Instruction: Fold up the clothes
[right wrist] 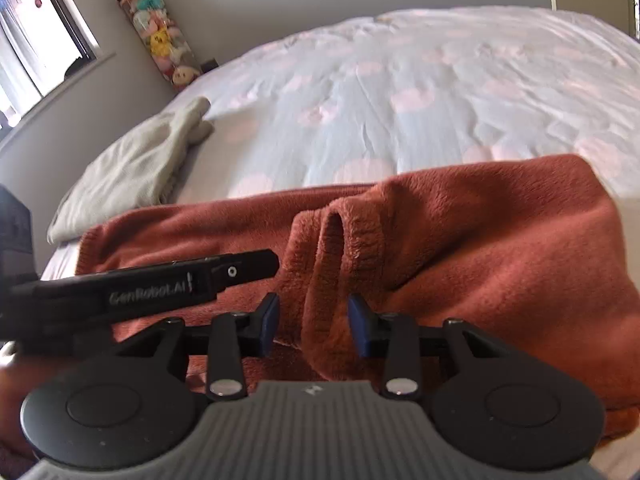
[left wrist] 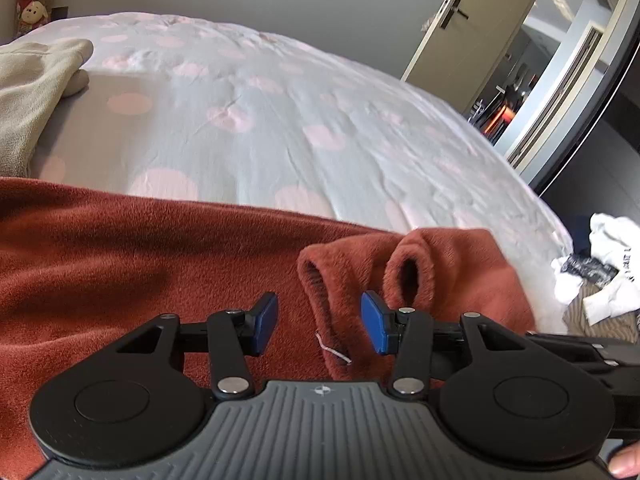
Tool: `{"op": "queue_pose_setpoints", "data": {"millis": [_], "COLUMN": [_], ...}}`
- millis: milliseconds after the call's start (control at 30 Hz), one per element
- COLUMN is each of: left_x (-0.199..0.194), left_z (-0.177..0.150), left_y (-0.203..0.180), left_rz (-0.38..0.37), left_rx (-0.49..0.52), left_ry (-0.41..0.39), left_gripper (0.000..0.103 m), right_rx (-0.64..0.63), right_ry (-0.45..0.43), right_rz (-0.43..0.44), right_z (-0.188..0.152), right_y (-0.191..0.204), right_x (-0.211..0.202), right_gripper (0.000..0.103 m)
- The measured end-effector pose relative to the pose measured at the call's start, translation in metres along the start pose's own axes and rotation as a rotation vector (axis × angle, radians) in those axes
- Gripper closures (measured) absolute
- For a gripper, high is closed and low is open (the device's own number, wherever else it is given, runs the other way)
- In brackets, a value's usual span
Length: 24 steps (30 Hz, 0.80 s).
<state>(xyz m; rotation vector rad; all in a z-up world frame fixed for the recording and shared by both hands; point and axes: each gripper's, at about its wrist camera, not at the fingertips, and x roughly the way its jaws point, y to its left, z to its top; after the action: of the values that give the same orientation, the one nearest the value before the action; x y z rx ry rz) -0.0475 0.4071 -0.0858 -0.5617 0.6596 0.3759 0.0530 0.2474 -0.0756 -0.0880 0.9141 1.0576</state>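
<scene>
The rust fleece garment (right wrist: pixel 460 248) is spread on the bed (right wrist: pixel 400 80), near its front edge. Both the left gripper (left wrist: pixel 319 323) and the right gripper (right wrist: pixel 313 323) are held with jaws released, each straddling a raised fold (right wrist: pixel 332 264) of that garment. A fold seems to be starting; next, the jaws would need closing on the ridge.

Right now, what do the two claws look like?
Both match: the left claw and right claw have black hinged arms, blue pads, round black discs and a ribbed grey base. The left one's side reads "GenRobot.AI" in white.
</scene>
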Motion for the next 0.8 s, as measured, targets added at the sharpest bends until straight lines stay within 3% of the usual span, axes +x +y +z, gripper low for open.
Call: {"op": "queue_pose_setpoints", "data": {"millis": [133,233,367,500,567,600,633,667,700,800], "left_x": [-0.005,-0.001,0.016,0.038,0.049,0.054,0.057,0.061,0.064,0.053], "left_z": [0.002,0.002,0.007,0.016,0.020,0.023,0.025,0.027,0.029,0.039], "left_y": [-0.014,-0.033,-0.052,-0.063,-0.067,-0.068,-0.068,-0.067,-0.067,-0.062], "left_rz": [-0.065,-0.104,-0.093,-0.063,-0.043,-0.038,-0.044,-0.049,-0.055,-0.084], "left_rx": [0.036,0.100,0.148,0.191,0.202,0.204,0.200,0.195,0.191,0.136], "left_ry": [-0.020,-0.009,0.036,0.077,0.090,0.098,0.109,0.121,0.132,0.097], "left_gripper": [0.056,0.053,0.050,0.050,0.050,0.050,0.057,0.081,0.091,0.093], "right_rx": [-0.045,-0.085,-0.119,-0.126,-0.122,-0.119,-0.115,-0.106,-0.097,-0.058], "right_ry": [-0.069,-0.051,-0.036,-0.041,-0.053,-0.060,-0.056,-0.043,-0.030,0.011], "right_rz": [-0.065,-0.166,-0.273,-0.286,-0.267,-0.266,-0.266,-0.263,-0.259,-0.231], "right_z": [-0.010,-0.020,-0.035,-0.039,-0.039,-0.039,-0.040,-0.039,-0.039,-0.039], "right_y": [-0.008,-0.016,-0.027,-0.036,-0.040,-0.041,-0.043,-0.046,-0.048,-0.056], "right_x": [-0.036,-0.046,-0.053,-0.055,-0.052,-0.049,-0.045,-0.042,-0.038,-0.031], "right_gripper": [0.055,0.055,0.055,0.053,0.043,0.042,0.042,0.042,0.042,0.044]}}
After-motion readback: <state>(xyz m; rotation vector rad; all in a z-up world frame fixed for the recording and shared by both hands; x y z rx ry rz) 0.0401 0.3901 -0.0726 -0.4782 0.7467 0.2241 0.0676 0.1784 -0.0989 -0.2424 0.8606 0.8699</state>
